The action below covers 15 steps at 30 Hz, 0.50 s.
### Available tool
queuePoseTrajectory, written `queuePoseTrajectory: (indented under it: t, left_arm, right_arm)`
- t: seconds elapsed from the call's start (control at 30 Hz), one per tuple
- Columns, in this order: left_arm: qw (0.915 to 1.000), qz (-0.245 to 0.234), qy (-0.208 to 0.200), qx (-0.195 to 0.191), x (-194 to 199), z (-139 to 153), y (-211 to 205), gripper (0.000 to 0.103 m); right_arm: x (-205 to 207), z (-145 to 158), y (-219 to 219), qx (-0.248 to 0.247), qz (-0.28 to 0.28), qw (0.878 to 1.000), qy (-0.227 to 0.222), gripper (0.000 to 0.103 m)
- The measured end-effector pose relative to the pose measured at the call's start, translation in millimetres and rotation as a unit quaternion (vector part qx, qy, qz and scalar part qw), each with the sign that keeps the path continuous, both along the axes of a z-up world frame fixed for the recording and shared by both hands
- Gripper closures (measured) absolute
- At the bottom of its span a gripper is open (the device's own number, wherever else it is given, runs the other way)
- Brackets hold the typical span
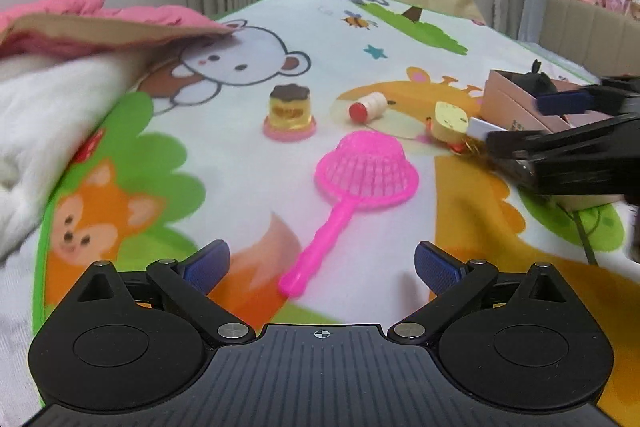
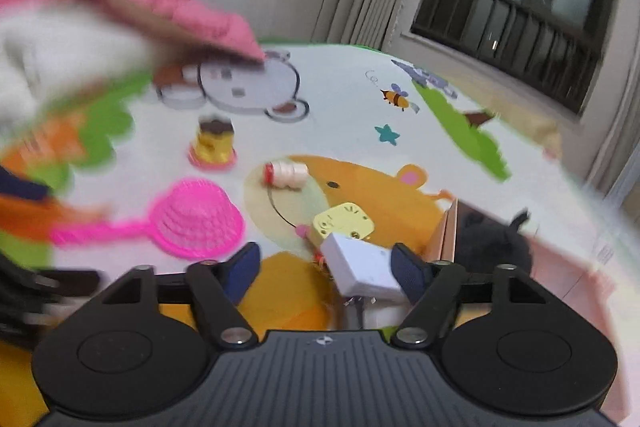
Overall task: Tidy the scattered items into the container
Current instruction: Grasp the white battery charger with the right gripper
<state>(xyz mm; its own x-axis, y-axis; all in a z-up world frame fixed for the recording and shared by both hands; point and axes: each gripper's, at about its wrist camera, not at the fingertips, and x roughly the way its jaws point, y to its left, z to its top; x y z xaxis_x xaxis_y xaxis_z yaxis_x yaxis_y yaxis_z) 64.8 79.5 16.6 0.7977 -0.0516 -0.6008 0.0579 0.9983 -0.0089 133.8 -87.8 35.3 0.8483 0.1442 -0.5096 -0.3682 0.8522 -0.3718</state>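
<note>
Strainer ahead of the left hand-held gripper, white block at the right one

The left hand-held gripper [image 1: 322, 263] is wide open and empty; the pink strainer [image 1: 366, 167] lies just ahead, handle nearest. The right hand-held gripper [image 2: 326, 267], open, straddles a white block [image 2: 358, 261] by the pink box [image 2: 560, 267] to its right.
</note>
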Motion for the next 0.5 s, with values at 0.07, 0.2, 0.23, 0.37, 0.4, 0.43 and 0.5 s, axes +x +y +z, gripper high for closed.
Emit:
queuePoseTrajectory:
  t: [0.07,0.2,0.23,0.37,0.4,0.43,0.5]
  left_arm:
    - [1.0000,-0.002,-0.002,-0.006,-5,-6,2,0.002]
    - [0.9996,-0.002,-0.010,-0.026,-13,-10,5,0.001]
    - [0.9994,-0.002,-0.013,-0.032,-15,-9,7,0.001]
    - [0.9989,-0.001,-0.015,-0.043,-21,-9,10,0.001]
    - [0.9989,-0.001,-0.016,-0.045,-22,-9,11,0.001]
    - [0.9988,0.000,-0.017,-0.045,-23,-9,11,0.001]
    - [0.9989,0.002,-0.016,-0.043,-24,-9,10,0.001]
  right_arm:
    - [10,-10,14,-0.049,-0.004,0.999,-0.002,0.046]
    - [29,-30,25,-0.117,-0.022,0.993,0.004,0.066]
    - [32,-31,25,-0.128,-0.025,0.991,0.004,0.074]
    - [24,-14,23,-0.126,-0.027,0.992,-0.015,0.084]
    - [17,-4,21,-0.113,-0.023,0.993,-0.020,0.085]
    - [7,8,19,-0.094,-0.017,0.995,-0.024,0.086]
    - [-13,31,12,-0.047,-0.003,0.999,-0.019,0.086]
